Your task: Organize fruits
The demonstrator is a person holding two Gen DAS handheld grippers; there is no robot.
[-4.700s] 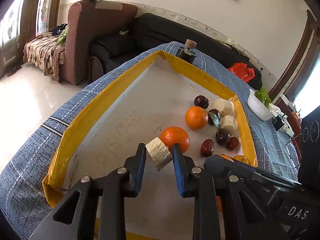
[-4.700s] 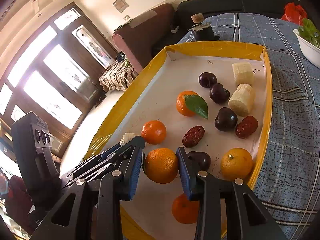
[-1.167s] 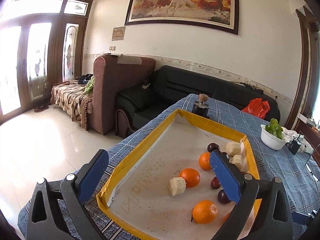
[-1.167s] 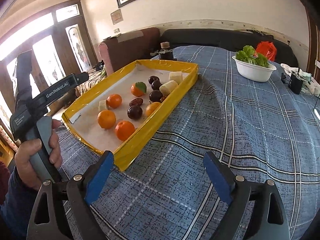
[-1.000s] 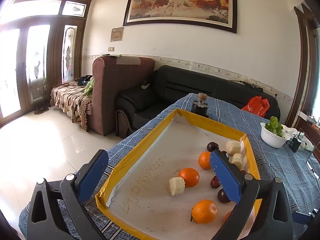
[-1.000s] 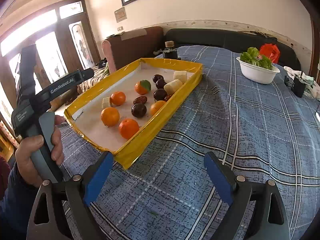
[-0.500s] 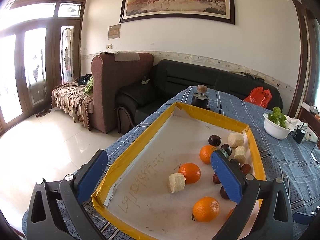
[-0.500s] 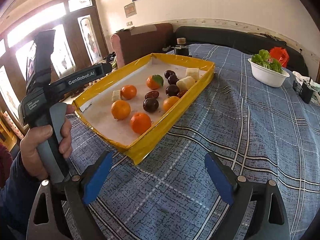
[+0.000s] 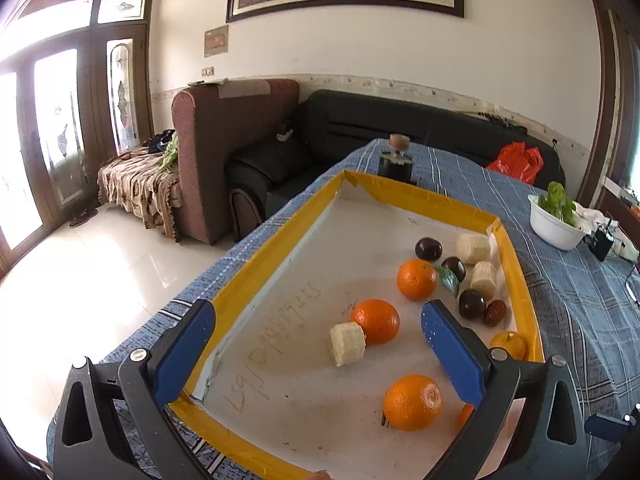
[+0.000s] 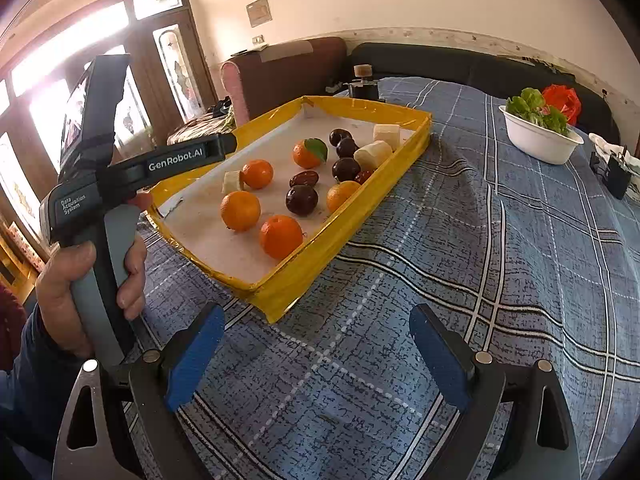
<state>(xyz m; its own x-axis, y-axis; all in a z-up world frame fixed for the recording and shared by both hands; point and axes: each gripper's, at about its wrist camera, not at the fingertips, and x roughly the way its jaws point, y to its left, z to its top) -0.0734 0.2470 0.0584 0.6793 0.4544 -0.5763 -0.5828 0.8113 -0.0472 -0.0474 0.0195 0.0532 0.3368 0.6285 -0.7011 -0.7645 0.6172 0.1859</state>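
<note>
Both grippers gape empty, apparently above the tray.

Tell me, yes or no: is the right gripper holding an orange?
No, the right gripper is open and empty above the blue tablecloth.

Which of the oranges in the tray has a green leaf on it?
The orange farthest up the tray, beside the dark plums. A green leaf sits on it; the other four oranges are bare.
</note>
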